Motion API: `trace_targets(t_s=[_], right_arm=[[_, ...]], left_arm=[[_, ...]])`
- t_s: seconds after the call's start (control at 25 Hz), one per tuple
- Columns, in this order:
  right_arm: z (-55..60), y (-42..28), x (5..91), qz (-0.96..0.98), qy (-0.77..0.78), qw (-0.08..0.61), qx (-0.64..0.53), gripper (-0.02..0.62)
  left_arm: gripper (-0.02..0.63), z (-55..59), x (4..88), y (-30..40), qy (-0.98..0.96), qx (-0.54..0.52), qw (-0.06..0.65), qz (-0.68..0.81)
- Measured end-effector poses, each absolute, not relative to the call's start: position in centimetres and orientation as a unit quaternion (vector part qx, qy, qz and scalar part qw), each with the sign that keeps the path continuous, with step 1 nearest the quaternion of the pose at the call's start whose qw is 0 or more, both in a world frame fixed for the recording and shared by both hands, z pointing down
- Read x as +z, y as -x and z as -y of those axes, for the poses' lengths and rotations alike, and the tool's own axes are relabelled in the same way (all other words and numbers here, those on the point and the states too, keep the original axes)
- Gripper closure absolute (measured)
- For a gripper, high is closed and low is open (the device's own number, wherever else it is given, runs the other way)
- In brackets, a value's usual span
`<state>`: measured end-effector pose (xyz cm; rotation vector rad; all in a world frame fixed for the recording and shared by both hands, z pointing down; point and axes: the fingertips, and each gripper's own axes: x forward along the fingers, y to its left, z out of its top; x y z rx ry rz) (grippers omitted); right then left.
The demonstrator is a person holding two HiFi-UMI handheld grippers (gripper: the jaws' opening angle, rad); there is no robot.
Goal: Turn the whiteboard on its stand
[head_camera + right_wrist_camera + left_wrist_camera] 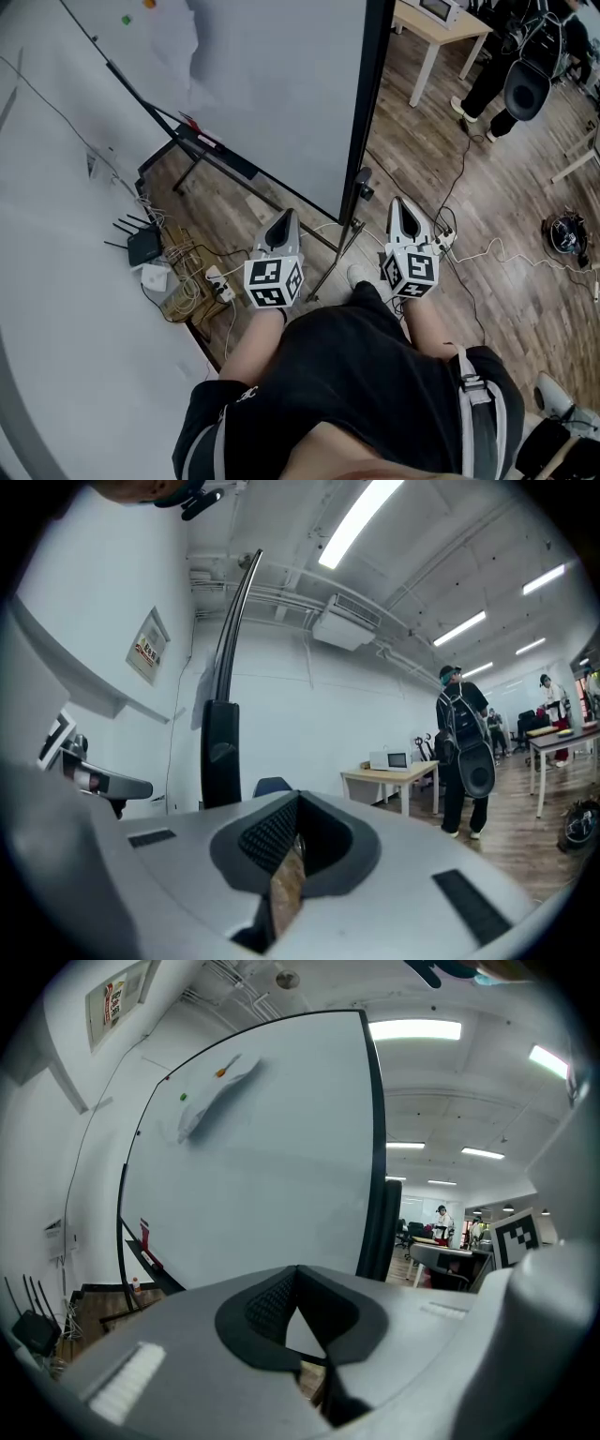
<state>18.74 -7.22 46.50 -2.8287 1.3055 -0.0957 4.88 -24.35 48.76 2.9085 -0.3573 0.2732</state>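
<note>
The whiteboard (262, 84) fills the upper middle of the head view, its black side frame (364, 103) running down to a stand leg (337, 253) on the wood floor. A pen tray (202, 141) runs along its lower edge. My left gripper (284, 217) is shut and empty, pointing at the board's lower corner from a short way off. My right gripper (397, 202) is shut and empty too, just right of the frame. The left gripper view faces the white board surface (272, 1147). The right gripper view looks past the board's black edge (222, 752).
A router (142, 246), power strips and tangled cables (220, 284) lie on the floor at the left by the wall. A white cable (487, 251) trails right. A table (441, 28) and a standing person (511, 66) are at the back right.
</note>
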Motion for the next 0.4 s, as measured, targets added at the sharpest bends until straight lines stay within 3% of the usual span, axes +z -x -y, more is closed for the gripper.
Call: trace_targets(t_s=[0.4], right_arm=[[8.15,-17.83,46.18,-0.451,0.892,0.026,-0.033,0.591]], left_arm=[[0.597,23.86,48.39,-4.86,-0.984,0.084,0.098,0.12]])
